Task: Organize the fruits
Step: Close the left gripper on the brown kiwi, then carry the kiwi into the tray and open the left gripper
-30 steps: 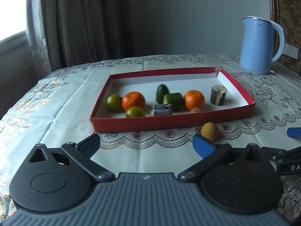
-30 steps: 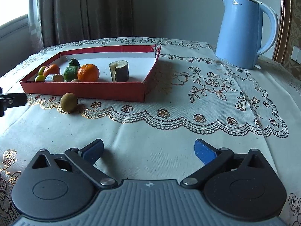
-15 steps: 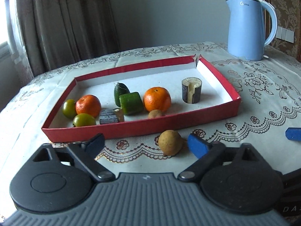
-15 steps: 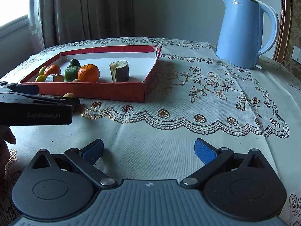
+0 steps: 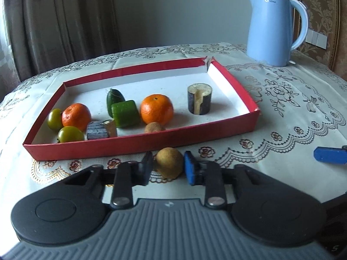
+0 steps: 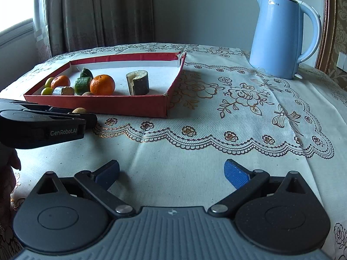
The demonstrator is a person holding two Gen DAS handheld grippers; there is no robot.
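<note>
Clearly, in the left wrist view, the left claw (image 5: 168,169) has its two pads narrowed around a small brown fruit (image 5: 169,162) that sits on the table (image 5: 282,112) just outside the near wall of the red tray (image 5: 138,144). The pads stand at either side of the fruit, touching it or very nearly so; whether they already squeeze it I cannot tell. That placement reads as a pick-up of the one stray fruit, so it can join the others. Inside the tray lie two oranges (image 5: 156,109), green fruits (image 5: 70,134), a green cut piece (image 5: 125,113), a second brown fruit (image 5: 154,127) and a dark cut cylinder (image 5: 199,98). The tray's near wall rises directly ahead, so the fruit would probably have to be lifted over it. A blue kettle (image 5: 275,28) stands well behind.

From the right wrist view, the right claw (image 6: 171,173) is spread wide and holds nothing, low over bare tablecloth, well apart from the tray (image 6: 130,106). The left claw's body hides most of the brown fruit (image 6: 79,110). The kettle (image 6: 282,36) stands far right, out of the way.
</note>
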